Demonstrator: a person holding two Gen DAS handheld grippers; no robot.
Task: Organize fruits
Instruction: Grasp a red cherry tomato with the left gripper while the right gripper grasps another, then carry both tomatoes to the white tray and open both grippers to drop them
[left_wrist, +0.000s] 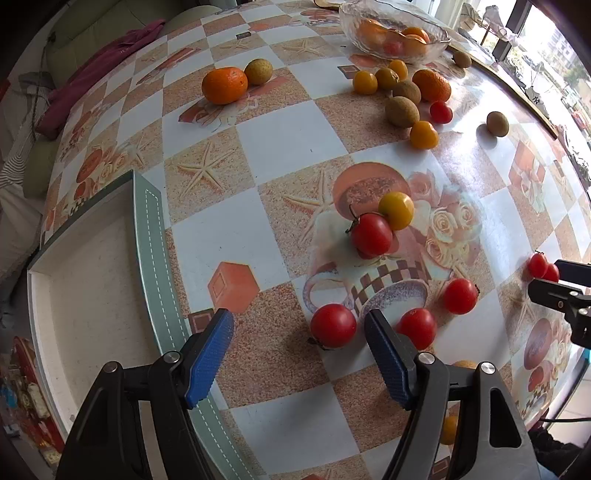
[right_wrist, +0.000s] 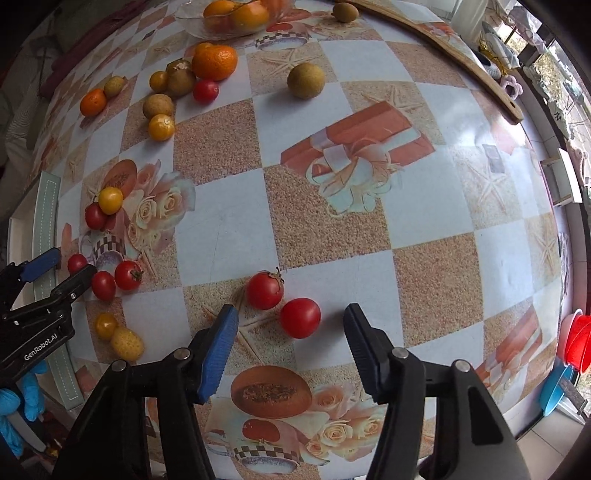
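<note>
Most fruit lies scattered on the surface (right_wrist: 424, 229), the tray (left_wrist: 92, 266) bare, both grippers (left_wrist: 299, 332) (right_wrist: 290, 325) with fingers part-open, each straddling a tomato (left_wrist: 333, 325) (right_wrist: 300, 317), gripping nothing.

Red cherry tomatoes (left_wrist: 333, 325) lying scattered on the near table, yellow ones and brownish round fruits clustering beyond, mandarins (left_wrist: 224, 85) sitting farther back, more oranges resting in the glass bowl (left_wrist: 436, 50)

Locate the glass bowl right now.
The glass bowl sits at the far table edge, top right in the left wrist view, holding oranges, just beyond a cluster of loose fruit.
</note>
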